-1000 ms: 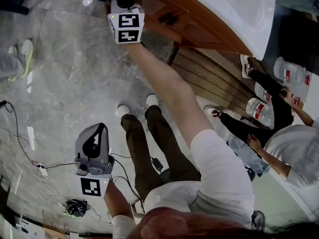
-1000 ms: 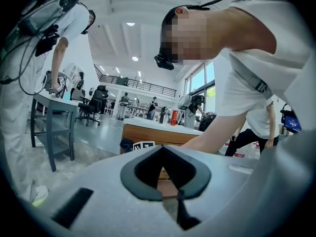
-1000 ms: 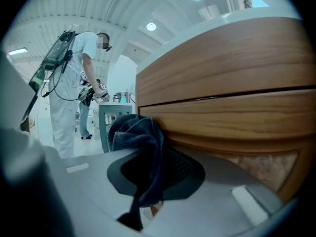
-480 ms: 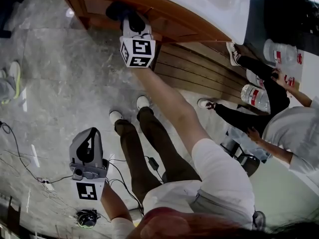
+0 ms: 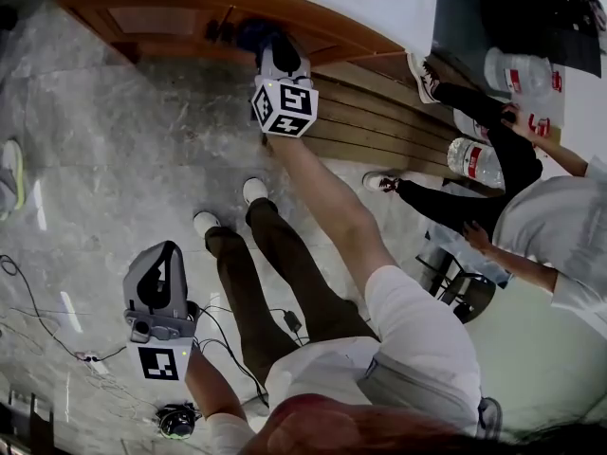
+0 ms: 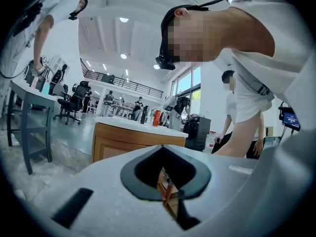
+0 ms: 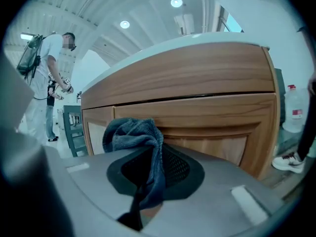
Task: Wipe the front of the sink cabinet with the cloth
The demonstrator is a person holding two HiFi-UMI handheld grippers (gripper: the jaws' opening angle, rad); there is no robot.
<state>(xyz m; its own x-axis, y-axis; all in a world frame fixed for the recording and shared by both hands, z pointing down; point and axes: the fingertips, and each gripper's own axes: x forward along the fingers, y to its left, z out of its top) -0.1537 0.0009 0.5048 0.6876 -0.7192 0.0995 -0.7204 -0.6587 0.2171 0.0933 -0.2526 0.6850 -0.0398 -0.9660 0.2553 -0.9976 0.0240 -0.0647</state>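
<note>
The wooden sink cabinet (image 5: 161,17) with a white top runs along the top of the head view; its panelled front (image 7: 197,107) fills the right gripper view. My right gripper (image 5: 268,45) is shut on a dark blue cloth (image 7: 136,142), which bunches above the jaws right at the cabinet door (image 5: 303,50). The cloth (image 5: 254,32) shows as a dark lump against the wood. My left gripper (image 5: 157,278) hangs low over the floor, away from the cabinet, jaws closed with nothing between them. The left gripper view looks across the room at the cabinet (image 6: 133,137).
Grey marble floor (image 5: 114,159) lies below, with cables (image 5: 57,320) at the lower left. Wooden slats (image 5: 379,121) sit right of the cabinet. Other people (image 5: 512,207) crouch at the right beside large water bottles (image 5: 474,159). My legs and shoes (image 5: 251,192) stand in the middle.
The right gripper with the cloth has shifted rightward along the cabinet front, from the left part toward the middle door. The left gripper has stayed low by my side.
</note>
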